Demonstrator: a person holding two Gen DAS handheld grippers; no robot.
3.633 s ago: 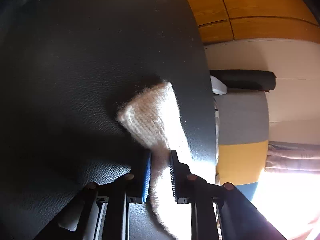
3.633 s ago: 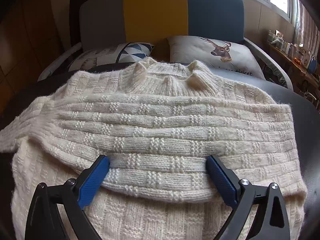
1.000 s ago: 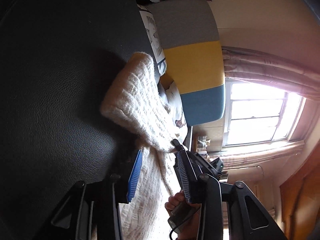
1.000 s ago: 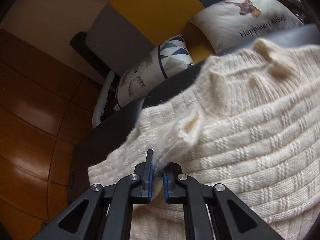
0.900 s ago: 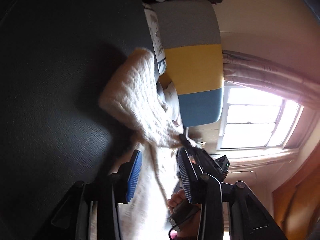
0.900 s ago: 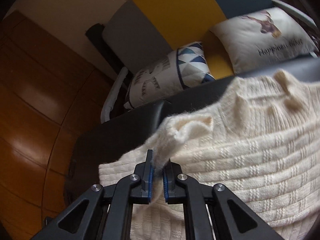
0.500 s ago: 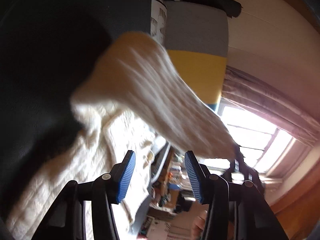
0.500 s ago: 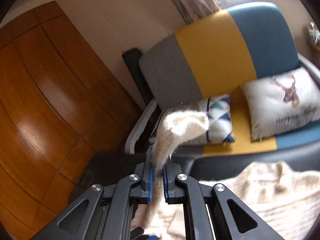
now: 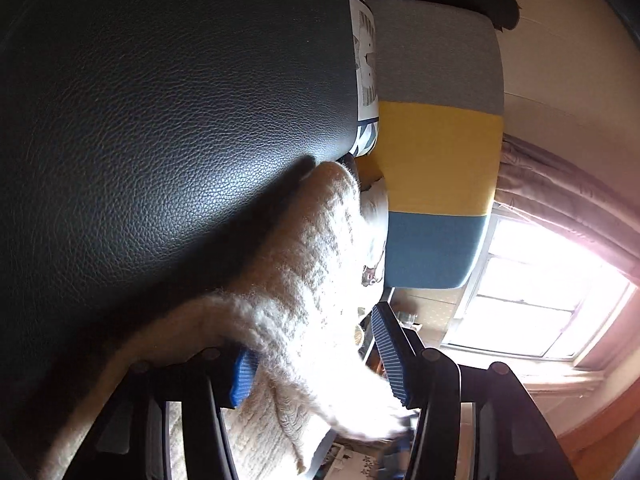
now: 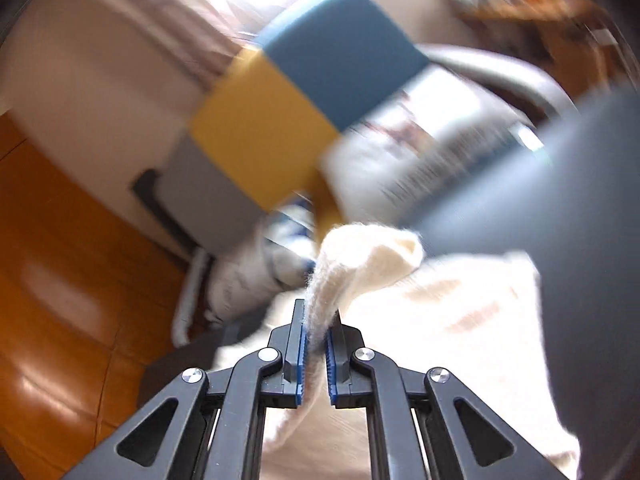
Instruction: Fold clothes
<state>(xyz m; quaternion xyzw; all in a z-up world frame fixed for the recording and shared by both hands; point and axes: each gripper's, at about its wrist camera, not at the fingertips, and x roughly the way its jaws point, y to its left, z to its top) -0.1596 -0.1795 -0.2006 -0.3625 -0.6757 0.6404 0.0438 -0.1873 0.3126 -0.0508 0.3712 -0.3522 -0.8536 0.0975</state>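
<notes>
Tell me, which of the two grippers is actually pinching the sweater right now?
The right gripper: its jaws are shut on a fold of the sweater. The left gripper stands open, with the knit only lying between its fingers.

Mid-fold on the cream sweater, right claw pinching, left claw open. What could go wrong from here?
1. The right claw pinches only a thin edge of the sweater; the blurred view suggests a fast swing, so the knit may slip out.
2. The left claw gapes with the knit draped across it; fuzzy yarn may snag a ridged pad, dragging the fold askew.
</notes>
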